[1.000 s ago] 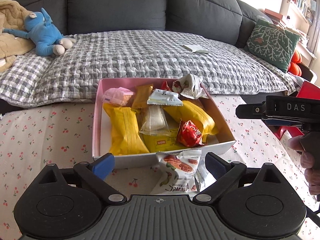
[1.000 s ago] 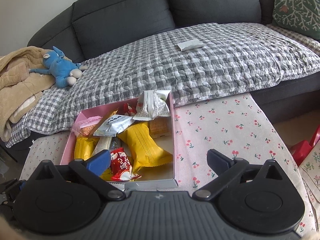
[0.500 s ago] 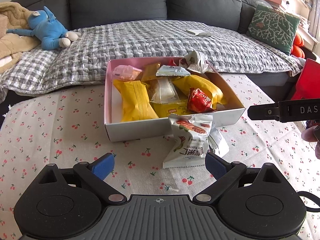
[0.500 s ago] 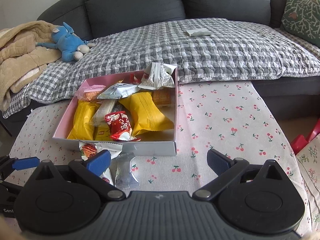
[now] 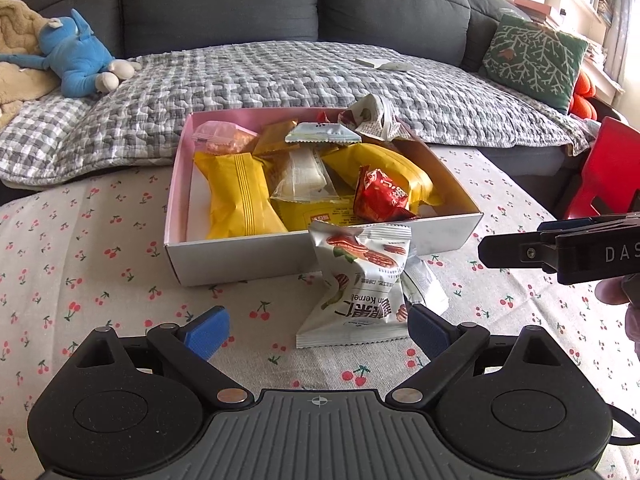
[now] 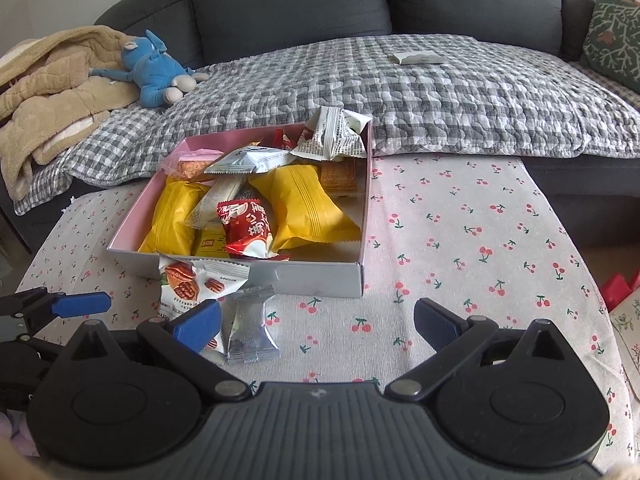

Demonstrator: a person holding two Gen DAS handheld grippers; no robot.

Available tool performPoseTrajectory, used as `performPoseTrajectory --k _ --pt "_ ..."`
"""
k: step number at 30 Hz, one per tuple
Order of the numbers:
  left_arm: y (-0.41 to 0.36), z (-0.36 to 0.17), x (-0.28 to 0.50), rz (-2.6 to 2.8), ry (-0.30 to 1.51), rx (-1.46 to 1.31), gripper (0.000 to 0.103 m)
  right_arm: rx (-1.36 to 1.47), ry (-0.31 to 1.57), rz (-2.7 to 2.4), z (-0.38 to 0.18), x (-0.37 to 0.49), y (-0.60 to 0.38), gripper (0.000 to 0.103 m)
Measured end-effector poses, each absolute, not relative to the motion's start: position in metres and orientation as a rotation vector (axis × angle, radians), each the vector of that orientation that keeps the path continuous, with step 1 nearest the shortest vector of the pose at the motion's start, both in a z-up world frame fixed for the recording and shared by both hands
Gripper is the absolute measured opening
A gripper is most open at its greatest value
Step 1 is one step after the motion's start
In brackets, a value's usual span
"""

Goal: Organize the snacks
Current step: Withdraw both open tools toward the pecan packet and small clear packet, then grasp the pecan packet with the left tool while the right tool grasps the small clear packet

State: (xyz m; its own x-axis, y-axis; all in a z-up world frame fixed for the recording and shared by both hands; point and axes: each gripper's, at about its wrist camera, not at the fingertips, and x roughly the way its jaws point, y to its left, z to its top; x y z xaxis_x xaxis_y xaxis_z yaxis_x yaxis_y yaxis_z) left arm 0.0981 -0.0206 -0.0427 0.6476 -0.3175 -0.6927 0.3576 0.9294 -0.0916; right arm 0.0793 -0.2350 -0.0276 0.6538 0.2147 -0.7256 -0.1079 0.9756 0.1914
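Both tongs are spread wide and hold nothing: the left tongs (image 5: 318,330) face the pecan packet (image 5: 360,284) propped against the box (image 5: 248,258) front wall, the right tongs (image 6: 318,320) hover over the bench (image 6: 460,240). The collecting step seems in hand; next, the left tongs would close on the packet at its 1 o'clock and lift it into the box, then the small silver packet (image 6: 250,330) beside it.

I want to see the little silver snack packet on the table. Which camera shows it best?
The right wrist view: the silver packet lies in full sight before the box. In the left wrist view the pecan packet hides most of it, leaving only an edge.
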Motion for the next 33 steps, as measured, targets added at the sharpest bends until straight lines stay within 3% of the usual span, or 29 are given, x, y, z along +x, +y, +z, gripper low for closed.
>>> performPoseTrajectory --k 7,11,12,17,33 --pt "-0.032 -0.049 0.107 -0.416 0.759 0.059 0.079 0.104 0.854 0.198 -0.039 0.085 -0.228 0.102" --pt "-0.040 -0.054 0.111 -0.446 0.759 0.060 0.063 0.124 0.859 0.205 -0.044 0.090 -0.230 0.100" --pt "-0.041 -0.055 0.111 -0.459 0.762 0.055 0.053 0.130 0.861 0.206 -0.045 0.091 -0.230 0.099" --pt "-0.046 -0.052 0.105 -0.474 0.736 0.114 0.037 0.148 0.871 0.212 -0.051 0.093 -0.229 0.095" --pt "-0.010 -0.039 0.106 -0.359 0.807 0.086 0.035 -0.026 0.872 0.302 -0.055 0.093 -0.179 0.076"
